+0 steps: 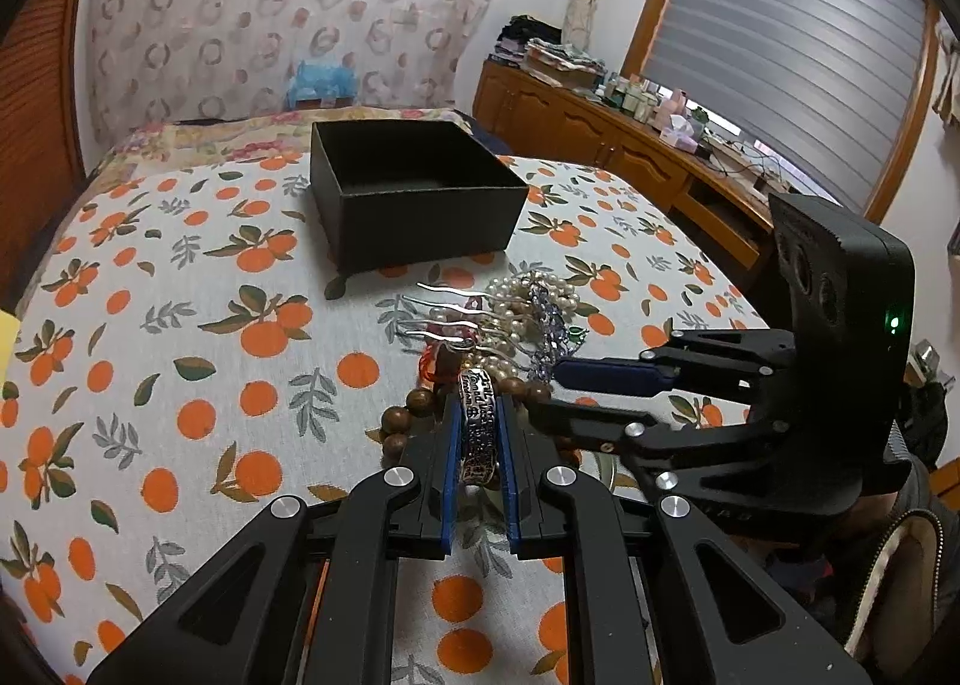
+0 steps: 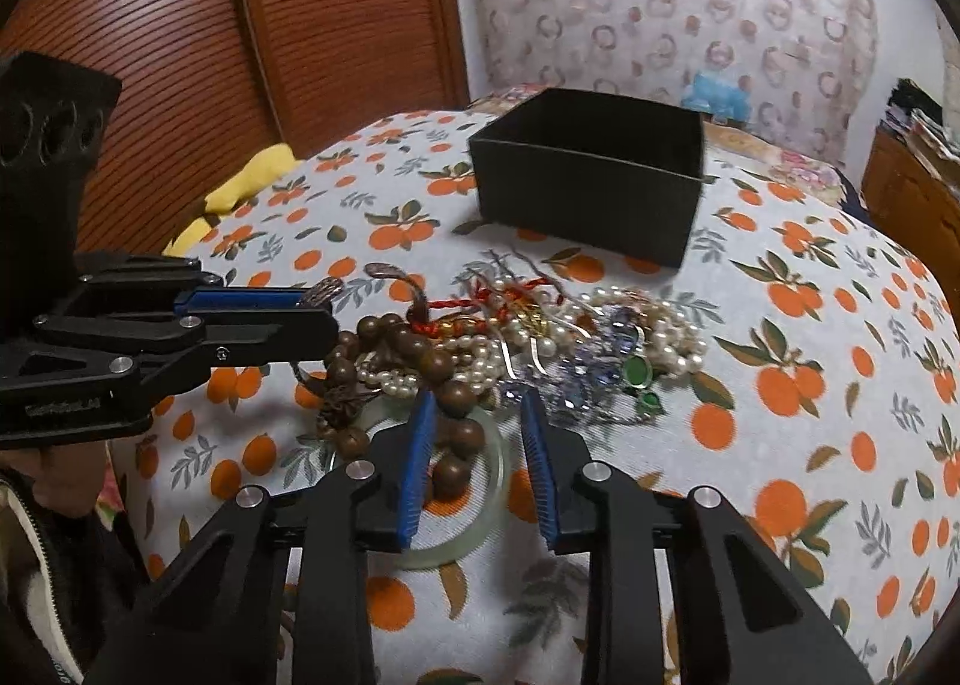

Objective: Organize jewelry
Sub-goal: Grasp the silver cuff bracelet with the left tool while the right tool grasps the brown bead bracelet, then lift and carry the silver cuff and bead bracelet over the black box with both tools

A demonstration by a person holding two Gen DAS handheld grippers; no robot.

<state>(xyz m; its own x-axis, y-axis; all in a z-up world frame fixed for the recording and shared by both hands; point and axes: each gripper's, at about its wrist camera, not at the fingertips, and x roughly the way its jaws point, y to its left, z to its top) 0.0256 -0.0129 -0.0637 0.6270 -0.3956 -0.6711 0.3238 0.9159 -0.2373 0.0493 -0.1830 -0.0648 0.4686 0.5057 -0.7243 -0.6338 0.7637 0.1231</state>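
A heap of jewelry lies on the orange-print bedspread: pearl strands (image 1: 528, 298), brown wooden beads (image 2: 420, 349), silver hair sticks (image 1: 444, 313), blue crystal pieces (image 2: 591, 370) and a red cord (image 2: 480, 298). My left gripper (image 1: 478, 406) is shut on an engraved silver bangle (image 1: 478, 433), which stands upright between the blue pads; in the right wrist view the left gripper (image 2: 321, 311) comes in from the left with the silver bangle (image 2: 324, 289) showing at its tips. My right gripper (image 2: 477, 397) straddles the wooden beads above a pale green bangle (image 2: 492, 505), its pads apart. The right gripper (image 1: 547, 388) reaches in from the right.
An open black box (image 1: 414, 193) stands on the bed just behind the heap, with nothing visible in it. A yellow cloth (image 2: 240, 187) lies at the bed's left edge. A wooden cabinet (image 1: 600, 132) with clutter runs along the right wall under the window.
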